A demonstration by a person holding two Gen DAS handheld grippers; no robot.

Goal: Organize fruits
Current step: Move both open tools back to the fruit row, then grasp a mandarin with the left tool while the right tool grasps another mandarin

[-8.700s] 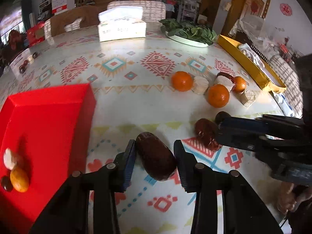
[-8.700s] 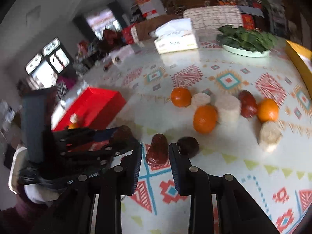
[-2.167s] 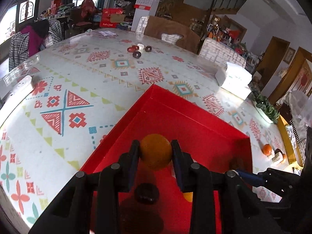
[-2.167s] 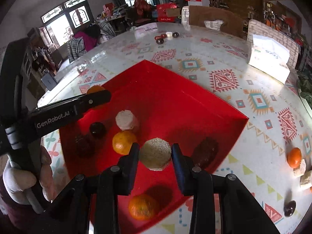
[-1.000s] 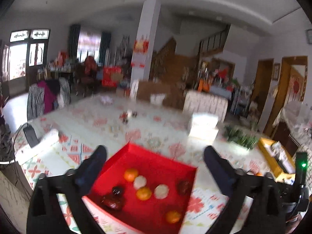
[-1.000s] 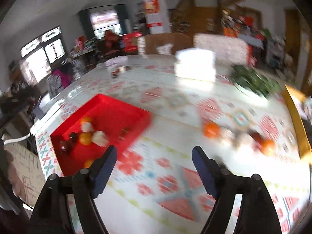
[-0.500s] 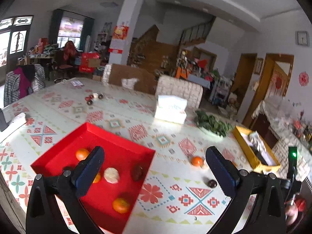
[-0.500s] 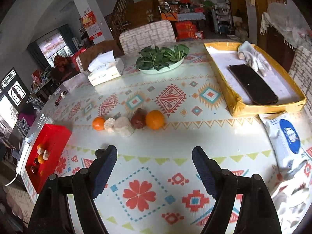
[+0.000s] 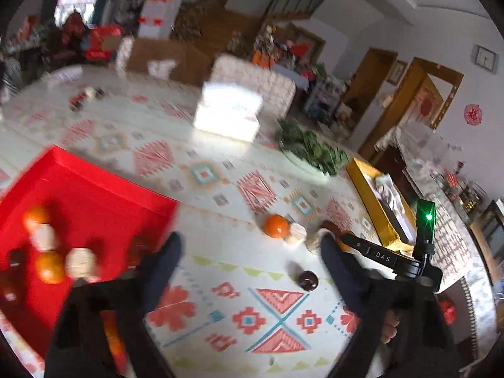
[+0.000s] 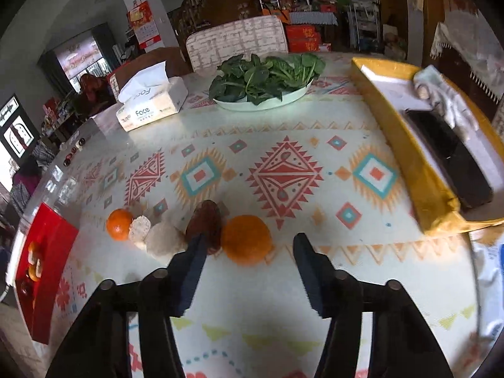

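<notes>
Right wrist view looks down onto a patterned tablecloth (image 10: pixel 283 173). The right gripper (image 10: pixel 249 249) hangs over the near part of the table, its two dark fingers (image 10: pixel 192 258) apart with nothing between the pads. Its jaws have just been closing from a wider spread. A large orange (image 10: pixel 246 240) lies just beyond the fingertips, slightly left of the middle of the gap. Touching its left side is a dark brown oblong fruit (image 10: pixel 205 220), its long axis running away from the camera. Further left sit a pale round fruit (image 10: pixel 163 239), a smaller pale piece (image 10: pixel 138 227) and a small orange (image 10: pixel 119 224), all in one row. At the far left edge is the red tray (image 10: pixel 53 252), already holding several fruits.

Left wrist view is blurred. The left gripper (image 9: pixel 249 249) is also apart and empty, its jaws likewise just closing. A small dark round fruit (image 9: pixel 308 279) lies alone on the cloth, near its right finger. The red tray sits to its left.

The large orange is likely the right gripper's next target: it needs a short reach forward and a little left. The dark round fruit is nearer the left hand.
</notes>
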